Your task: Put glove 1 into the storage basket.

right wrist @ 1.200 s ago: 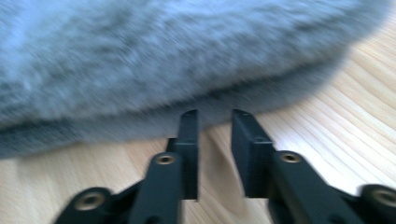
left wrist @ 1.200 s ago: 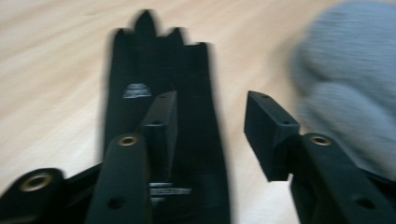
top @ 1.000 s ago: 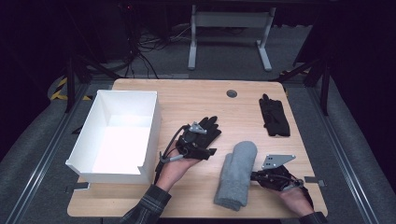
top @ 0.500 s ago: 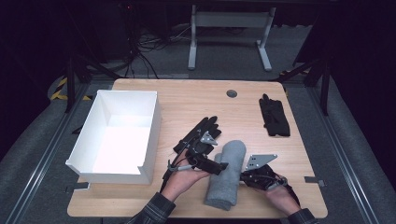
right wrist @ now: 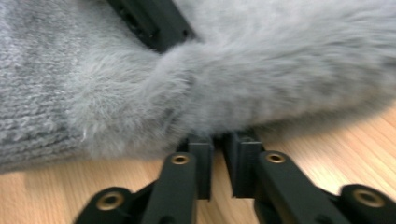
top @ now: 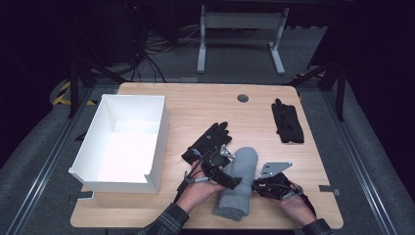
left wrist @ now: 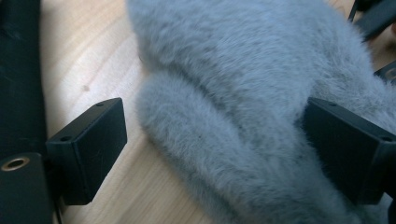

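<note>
The grey fleece glove lies lengthwise at the table's six o'clock edge, between the two hands, probably so each gripper can take a side. The right gripper sits at the glove's four o'clock flank; its jaws, nearly together with only a thin slit between them, have just been easing apart, and their tips vanish under the fuzz, so I cannot tell whether they pinch it. The left gripper comes in from eight o'clock and straddles the glove. Its jaws have just been opening and stand wide, one on bare wood and apart from the fleece, the other sunk into the pile, seemingly readying for a fresh grasp.

Farther off, a black glove lies just beyond the left hand, a white box waits at nine o'clock, likely as the destination, and a second black glove rests at two o'clock; the high view alone gives that layout, while the gripper views reveal the jaw gaps
</note>
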`<state>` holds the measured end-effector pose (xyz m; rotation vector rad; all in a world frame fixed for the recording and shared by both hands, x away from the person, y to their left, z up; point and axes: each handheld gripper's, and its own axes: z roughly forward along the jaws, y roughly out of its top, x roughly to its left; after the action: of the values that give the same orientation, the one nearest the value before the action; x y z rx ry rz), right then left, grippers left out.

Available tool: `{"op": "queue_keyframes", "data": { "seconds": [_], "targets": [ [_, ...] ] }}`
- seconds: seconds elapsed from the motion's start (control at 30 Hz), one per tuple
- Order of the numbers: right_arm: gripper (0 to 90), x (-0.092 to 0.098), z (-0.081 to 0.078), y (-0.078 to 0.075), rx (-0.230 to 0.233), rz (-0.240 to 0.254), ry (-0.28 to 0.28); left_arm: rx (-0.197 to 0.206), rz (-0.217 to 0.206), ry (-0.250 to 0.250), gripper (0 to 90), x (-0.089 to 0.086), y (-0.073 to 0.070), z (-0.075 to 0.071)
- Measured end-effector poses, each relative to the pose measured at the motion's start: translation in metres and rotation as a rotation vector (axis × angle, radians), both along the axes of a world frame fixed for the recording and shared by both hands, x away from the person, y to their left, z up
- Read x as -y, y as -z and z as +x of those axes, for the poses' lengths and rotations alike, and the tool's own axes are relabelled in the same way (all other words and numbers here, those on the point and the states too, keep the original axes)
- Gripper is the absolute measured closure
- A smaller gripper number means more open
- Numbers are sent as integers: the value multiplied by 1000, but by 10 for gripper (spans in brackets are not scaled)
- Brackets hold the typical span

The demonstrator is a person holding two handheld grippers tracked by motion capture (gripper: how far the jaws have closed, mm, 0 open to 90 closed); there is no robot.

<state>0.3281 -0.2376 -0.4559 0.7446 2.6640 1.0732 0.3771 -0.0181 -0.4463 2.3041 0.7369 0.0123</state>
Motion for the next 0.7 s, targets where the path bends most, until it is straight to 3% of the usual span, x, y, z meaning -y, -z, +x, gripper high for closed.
{"op": "queue_keyframes", "data": {
  "seconds": [0.07,0.13,0.17,0.2,0.23,0.27,0.4,0.5,0.7],
  "targets": [
    [770,2,0,0,4,-4,3,-11,1,4,94,1,2,1],
    [669,10,1,-1,12,-15,25,-32,-6,11,98,3,6,2],
    [610,17,2,-2,18,-11,47,-40,-6,16,110,3,7,2],
    [485,29,4,-4,30,6,89,-47,-12,24,136,4,8,3],
    [485,29,4,-4,30,6,89,-48,-11,26,136,5,9,3],
    [390,37,6,-5,59,18,118,-60,-11,39,163,5,9,3],
    [284,51,13,-3,75,18,183,-83,-26,59,268,4,9,4],
    [227,55,16,0,86,10,204,-112,-41,88,402,4,9,4],
    [176,58,22,6,99,7,256,-133,-42,108,591,6,7,5]
  ]
}}
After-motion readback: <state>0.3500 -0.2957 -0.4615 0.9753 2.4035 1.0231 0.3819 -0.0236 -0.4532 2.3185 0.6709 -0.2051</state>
